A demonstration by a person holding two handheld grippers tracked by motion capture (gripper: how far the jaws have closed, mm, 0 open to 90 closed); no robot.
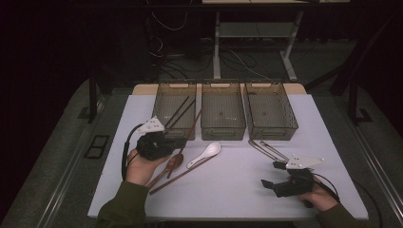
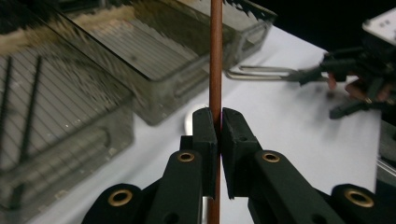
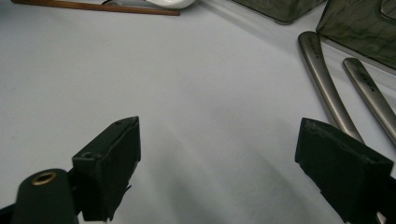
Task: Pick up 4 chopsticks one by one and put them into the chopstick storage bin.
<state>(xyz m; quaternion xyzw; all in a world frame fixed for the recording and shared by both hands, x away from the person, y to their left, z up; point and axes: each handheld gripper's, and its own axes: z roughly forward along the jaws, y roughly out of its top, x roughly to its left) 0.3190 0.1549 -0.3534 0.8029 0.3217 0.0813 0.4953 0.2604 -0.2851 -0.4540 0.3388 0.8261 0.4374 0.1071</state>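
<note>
The left gripper (image 2: 218, 122) is clamped on a slim, round, reddish-brown wooden chopstick (image 2: 215, 56) at centre frame in its own view, and the stick should be kept pinched and aligned with the long axis of the leftmost smoky translucent ribbed bin (image 1: 174, 102), upper left of centre in the high view, where dark chopsticks already lie. The right gripper (image 3: 233, 163) hovers with its jaws spread wide over the matte white table (image 3: 187, 93), beside smooth brushed-metal tongs (image 3: 322, 84).
</note>
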